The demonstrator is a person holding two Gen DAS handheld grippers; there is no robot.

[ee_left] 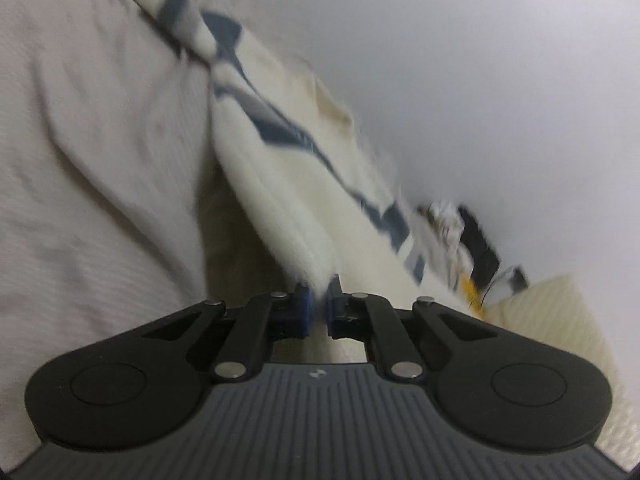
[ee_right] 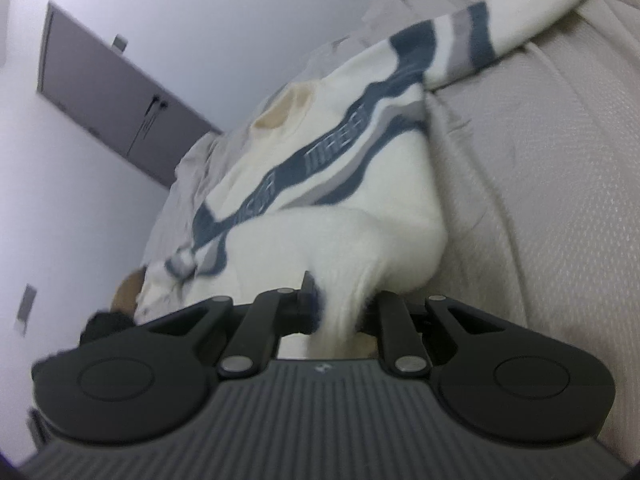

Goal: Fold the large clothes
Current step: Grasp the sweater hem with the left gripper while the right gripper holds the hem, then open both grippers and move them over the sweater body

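Note:
A white sweater with dark blue and grey wavy stripes lies on a beige bed cover. One sleeve stretches to the upper right in the right wrist view. My right gripper is shut on the sweater's white hem, which bunches between the fingers and hides the right one. In the left wrist view the same sweater runs away from my left gripper, which is shut on its white edge between blue pads. The view is tilted and blurred.
The beige bed cover is wrinkled. A white wall stands behind. A grey door is at the far left in the right wrist view. Black-and-white and yellow items lie beyond the sweater.

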